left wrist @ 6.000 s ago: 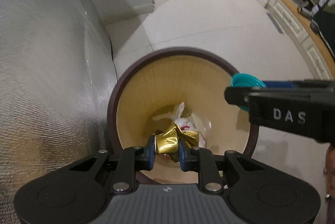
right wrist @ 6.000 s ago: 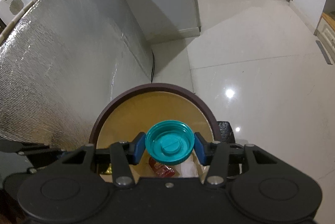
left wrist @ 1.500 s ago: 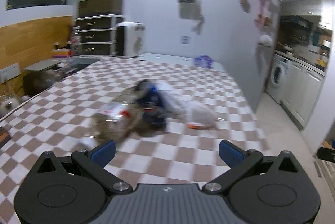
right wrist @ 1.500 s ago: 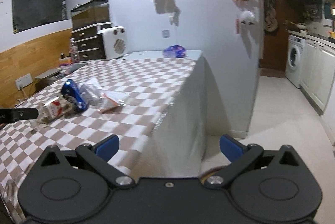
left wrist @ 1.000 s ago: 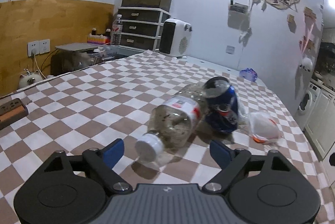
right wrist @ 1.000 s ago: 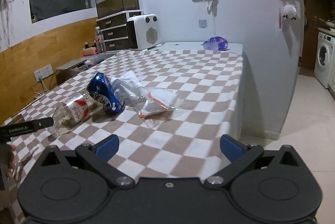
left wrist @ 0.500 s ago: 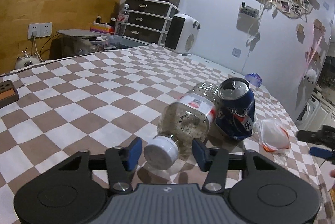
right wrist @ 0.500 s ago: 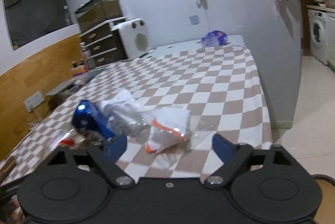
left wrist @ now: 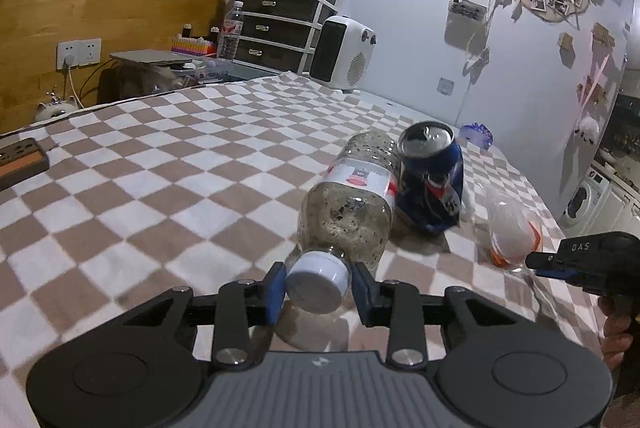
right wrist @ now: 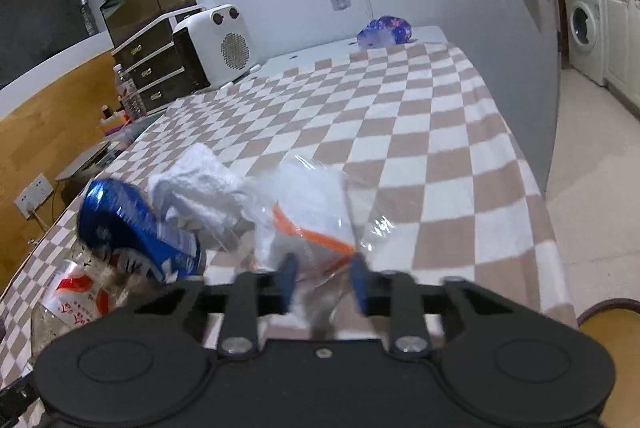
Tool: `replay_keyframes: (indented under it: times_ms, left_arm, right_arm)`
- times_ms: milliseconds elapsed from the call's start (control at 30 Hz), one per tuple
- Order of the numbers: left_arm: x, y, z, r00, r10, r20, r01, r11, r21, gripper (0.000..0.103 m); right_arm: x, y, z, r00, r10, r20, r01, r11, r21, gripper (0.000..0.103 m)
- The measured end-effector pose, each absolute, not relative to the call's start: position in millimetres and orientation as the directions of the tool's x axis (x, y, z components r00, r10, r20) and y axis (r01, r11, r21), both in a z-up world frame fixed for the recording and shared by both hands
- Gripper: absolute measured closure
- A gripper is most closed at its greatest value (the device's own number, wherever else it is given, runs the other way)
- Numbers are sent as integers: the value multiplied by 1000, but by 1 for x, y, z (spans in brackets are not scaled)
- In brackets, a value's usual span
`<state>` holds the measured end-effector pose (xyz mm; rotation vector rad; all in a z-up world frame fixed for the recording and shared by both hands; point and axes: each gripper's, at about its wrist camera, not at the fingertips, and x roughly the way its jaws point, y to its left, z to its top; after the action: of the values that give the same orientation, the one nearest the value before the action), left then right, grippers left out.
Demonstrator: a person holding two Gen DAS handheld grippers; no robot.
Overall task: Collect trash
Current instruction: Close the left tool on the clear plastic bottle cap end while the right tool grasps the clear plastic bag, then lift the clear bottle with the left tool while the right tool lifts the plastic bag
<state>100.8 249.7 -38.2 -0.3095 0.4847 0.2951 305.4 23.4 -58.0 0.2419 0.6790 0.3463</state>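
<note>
Left tool: jaws closing on the white cap of the bottle, a blue pad hard against each side of the cap. Reads as a pinch just taking hold. The bottle lies on its side on the checkered tabletop, cap toward the camera, body running away toward the can, which lies touching it on the right.

Right tool: jaws closing around the near end of the clear bag with the orange strip. Film sits between the pads; the view is blurred, so whether they have bitten yet I cannot tell. The bag lies just right of the can, a white wad between and behind them. In the left view the right tool's tip is at the bag's near edge.

Step in hand, as I judge it: a double pickup, bottle and bag, with the can and wad left for a later trip.

Next move: let both grips settle, then lift. A cap hold leaves the bottle's body hanging, so raise it slowly and expect it to swing. The bag is slippery and thin; it may slide out. Then carry both to the bin, whose rim shows by the floor at lower right.
</note>
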Motion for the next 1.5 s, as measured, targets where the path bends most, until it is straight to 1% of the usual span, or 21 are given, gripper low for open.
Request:
replay_keyframes:
  times_ms: [33,200,367,533,733,800,833,867,933,1067,1167,1233,1367,1467,1500]
  left_arm:
    - [97,246,-38,844,205,-496,-349,911,-218,66]
    - [72,225,-34,845,212,-491,-357,907,-223,67]
    - [48,204,-31,843,208,-497,-351,911,-215,67]
    - [24,183,-30,839,191,-510,-333,920,-204,70]
    - [0,165,-24,840,200,-505,-323,931,-169,70]
    - [-1,165,-20,842,210,-496,-330,929,-166,65]
    - [-1,163,-18,844,220,-490,-334,929,-158,53]
    - [0,163,-16,845,234,-481,-342,928,-149,38]
    - [5,162,-10,848,246,-470,-338,933,-121,27]
    - [30,172,0,836,226,-500,-297,953,-65,26]
    - [49,181,5,819,215,-532,-298,951,-75,26]
    - [59,186,5,818,202,-539,-292,952,-86,26]
    - [75,185,1,813,190,-551,-276,958,-76,26]
    - [86,184,-4,801,178,-571,-267,961,-75,26]
    - [89,183,-6,797,177,-578,-265,962,-70,26]
  right_arm:
    - [303,21,-58,718,396,-572,-237,913,333,92]
    - [278,4,-57,719,414,-558,-278,908,314,94]
    - [246,-20,-54,713,433,-552,-316,900,300,95]
    - [217,-46,-56,694,467,-549,-339,884,323,95]
    - [182,-74,-56,698,492,-520,-365,869,333,95]
    - [169,-82,-56,715,488,-501,-366,871,327,95]
    - [164,-86,-56,718,490,-494,-368,870,329,95]
    - [160,-90,-57,717,498,-487,-373,865,335,95]
    - [153,-94,-57,712,514,-479,-384,855,348,95]
    - [141,-95,-56,712,512,-481,-407,859,312,94]
    - [135,-97,-55,700,533,-476,-434,846,309,94]
    - [131,-99,-55,694,544,-473,-443,839,316,94]
    - [121,-97,-55,693,536,-483,-458,844,279,94]
    - [115,-95,-54,679,548,-489,-483,835,265,93]
    - [113,-94,-54,676,551,-488,-491,832,259,91]
